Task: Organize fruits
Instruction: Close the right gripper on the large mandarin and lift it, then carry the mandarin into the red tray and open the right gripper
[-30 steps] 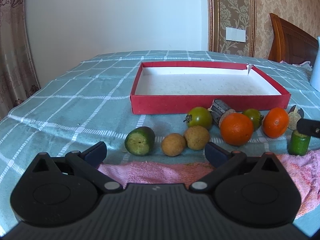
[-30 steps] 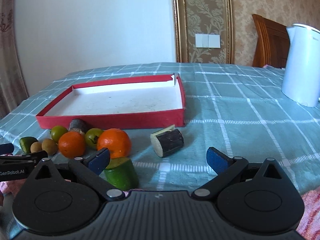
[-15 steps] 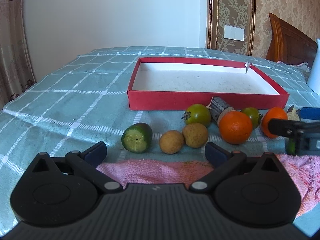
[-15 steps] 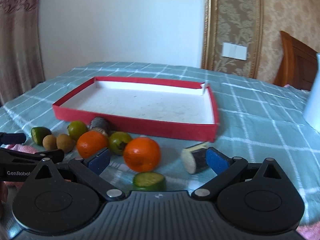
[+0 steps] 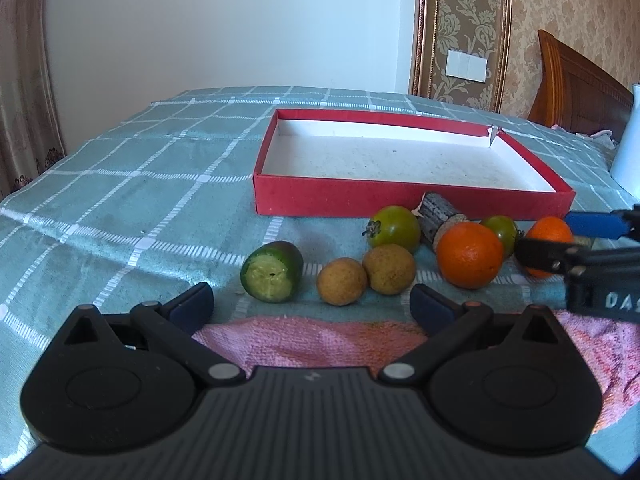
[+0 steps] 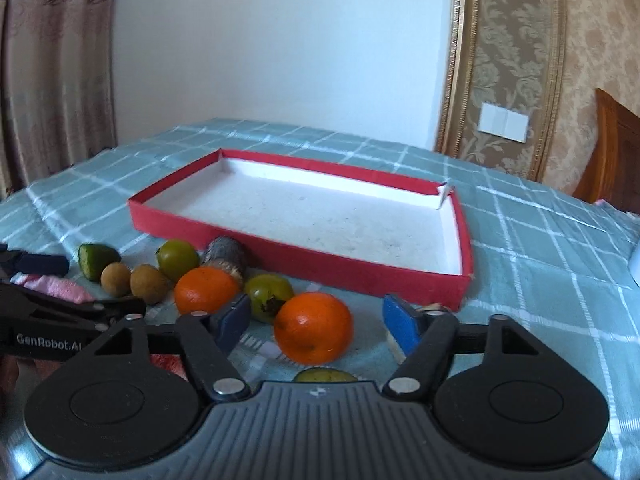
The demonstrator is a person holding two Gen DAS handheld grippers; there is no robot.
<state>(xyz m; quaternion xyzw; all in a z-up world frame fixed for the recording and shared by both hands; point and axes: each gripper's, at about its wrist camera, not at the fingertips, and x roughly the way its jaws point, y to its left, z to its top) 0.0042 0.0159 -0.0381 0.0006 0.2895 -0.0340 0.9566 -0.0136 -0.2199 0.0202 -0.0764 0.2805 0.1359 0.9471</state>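
A teal cloth with a white grid (image 5: pixel 132 184) covers the tabletop from edge to edge. A pink towel (image 5: pixel 312 340) lies at its near edge, and at the far right edge stands a white kettle (image 5: pixel 628 152), only partly in view. Past the far edge rises a plain white wall (image 5: pixel 224 24); patterned curtains (image 6: pixel 52 68) hang to its left, and to its right are a gold-framed panel of floral wallpaper (image 5: pixel 464 20) bearing a white switch plate (image 5: pixel 467 65) and a carved wooden headboard (image 5: pixel 580 96).
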